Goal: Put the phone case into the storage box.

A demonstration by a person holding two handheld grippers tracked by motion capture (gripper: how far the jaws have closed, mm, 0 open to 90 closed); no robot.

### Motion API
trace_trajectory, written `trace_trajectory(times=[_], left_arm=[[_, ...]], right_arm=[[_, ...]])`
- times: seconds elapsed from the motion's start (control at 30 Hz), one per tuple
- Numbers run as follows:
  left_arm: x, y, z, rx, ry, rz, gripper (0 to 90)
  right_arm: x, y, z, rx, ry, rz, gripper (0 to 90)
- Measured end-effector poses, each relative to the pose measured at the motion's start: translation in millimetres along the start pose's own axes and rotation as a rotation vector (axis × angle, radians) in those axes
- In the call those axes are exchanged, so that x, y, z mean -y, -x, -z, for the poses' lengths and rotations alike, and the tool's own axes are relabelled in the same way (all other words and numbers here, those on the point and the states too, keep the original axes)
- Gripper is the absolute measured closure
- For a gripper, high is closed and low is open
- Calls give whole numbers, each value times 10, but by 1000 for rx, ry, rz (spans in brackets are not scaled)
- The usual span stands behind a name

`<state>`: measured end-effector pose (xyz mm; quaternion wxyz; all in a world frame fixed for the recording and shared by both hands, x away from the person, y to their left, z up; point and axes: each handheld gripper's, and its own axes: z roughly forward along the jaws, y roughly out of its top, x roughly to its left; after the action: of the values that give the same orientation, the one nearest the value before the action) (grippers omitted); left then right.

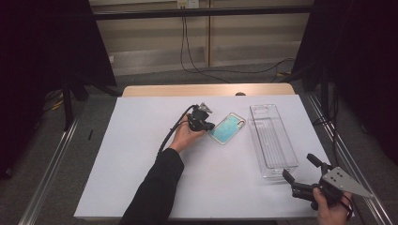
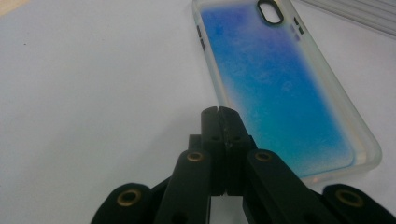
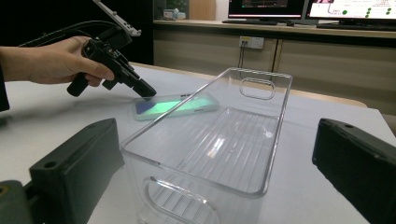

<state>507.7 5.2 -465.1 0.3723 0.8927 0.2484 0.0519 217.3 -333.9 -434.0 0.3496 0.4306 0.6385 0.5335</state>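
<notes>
- The left gripper [image 1: 210,125] sits near the middle of the white table cover, its jaws pressed together with nothing between them — the left gripper view shows the two black tips [image 2: 218,122] meeting flat against each other.
- Those closed tips rest at the near-left edge of the phone case [image 2: 280,84], touching or just short of its rim; I cannot tell which.
- The left hand [image 1: 185,137] wraps the gripper's handle, a dark sleeve [image 1: 155,187] running back to the bottom edge, and the black cable [image 1: 171,129] loops off the gripper's rear.
- The right gripper [image 1: 300,171] is at the near right corner of the table, jaws spread wide and holding nothing — in the right gripper view the two black jaws stand far apart on either side of the frame.
- It is aimed at the near end of the clear plastic bin [image 1: 272,140], just short of its wall, and the right hand [image 1: 331,206] holds it from below, with the grey three-cornered plate [image 1: 345,182] on top.
- The phone case lies flat on the white table cover [image 1: 141,154], blue-green back up, camera cutout [image 2: 270,10] at its far end, just left of the bin and apart from it.
- The bin stands upright, lengthwise away from the person, with a handle cutout [image 3: 256,87] in its far wall.
</notes>
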Motion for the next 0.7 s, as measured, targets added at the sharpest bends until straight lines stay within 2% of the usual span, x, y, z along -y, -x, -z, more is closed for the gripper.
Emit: trace_trajectory(times=[0.13, 0.37, 0.43, 0.53, 0.6, 0.67, 0.7], left_arm=[[8, 21, 15, -2, -6, -9, 900], [28, 59, 29, 0, 0, 0, 900], [30, 62, 40, 2, -14, -19, 900], [39, 77, 46, 1, -9, -21, 900], [54, 86, 45, 6, 5, 1, 900], [62, 82, 57, 9, -3, -9, 900], [64, 95, 55, 8, 4, 0, 900]], right_arm=[[0, -1, -1, 0, -1, -1, 4], [0, -3, -1, 0, -1, 0, 4], [0, -2, -1, 0, -1, 0, 4], [0, 0, 1, 1, -1, -1, 4], [0, 0, 1, 1, 0, 1, 4], [0, -1, 0, 1, -1, -1, 4], [-1, -2, 0, 0, 0, 0, 4]])
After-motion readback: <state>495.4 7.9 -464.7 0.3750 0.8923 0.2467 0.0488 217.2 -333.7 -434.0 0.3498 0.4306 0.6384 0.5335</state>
